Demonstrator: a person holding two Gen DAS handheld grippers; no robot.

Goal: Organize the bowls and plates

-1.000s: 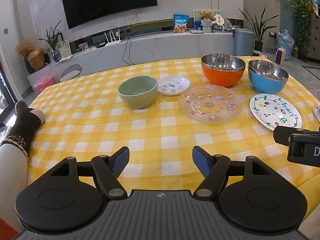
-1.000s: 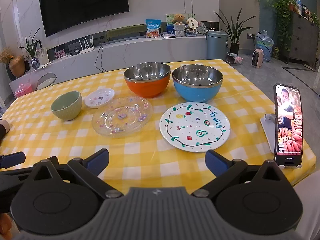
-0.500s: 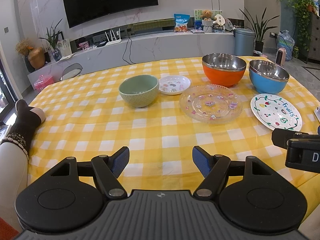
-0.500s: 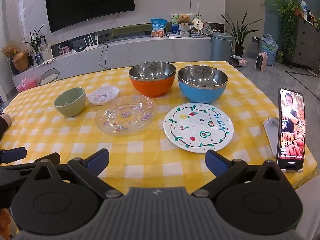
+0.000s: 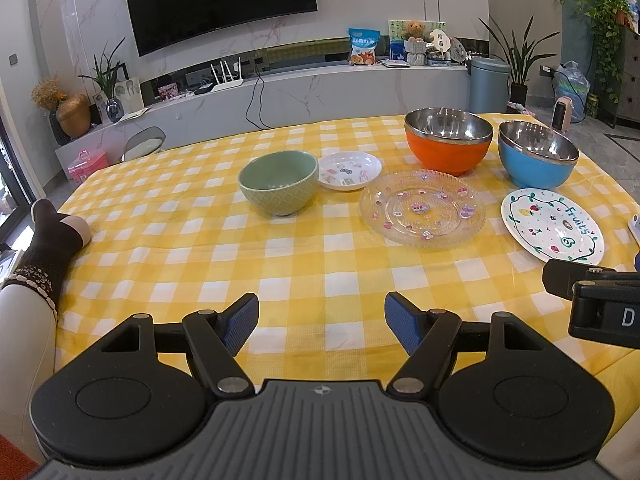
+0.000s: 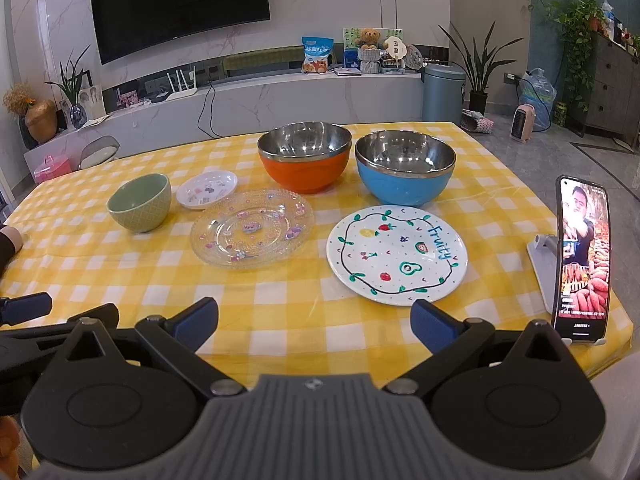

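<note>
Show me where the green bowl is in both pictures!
Left wrist view: green bowl sits left of centre, beside the small white plate.
Right wrist view: green bowl sits at far left, mid-height.
Shared landmark: that same small white plate, just right of it.

Empty right tongs (image 6: 314,322) gape above the tablecloth (image 6: 280,312), just short of the fruit plate (image 6: 396,254).

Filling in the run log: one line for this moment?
left tongs open, empty | right tongs open, empty | bowls, plates untouched on table
</note>
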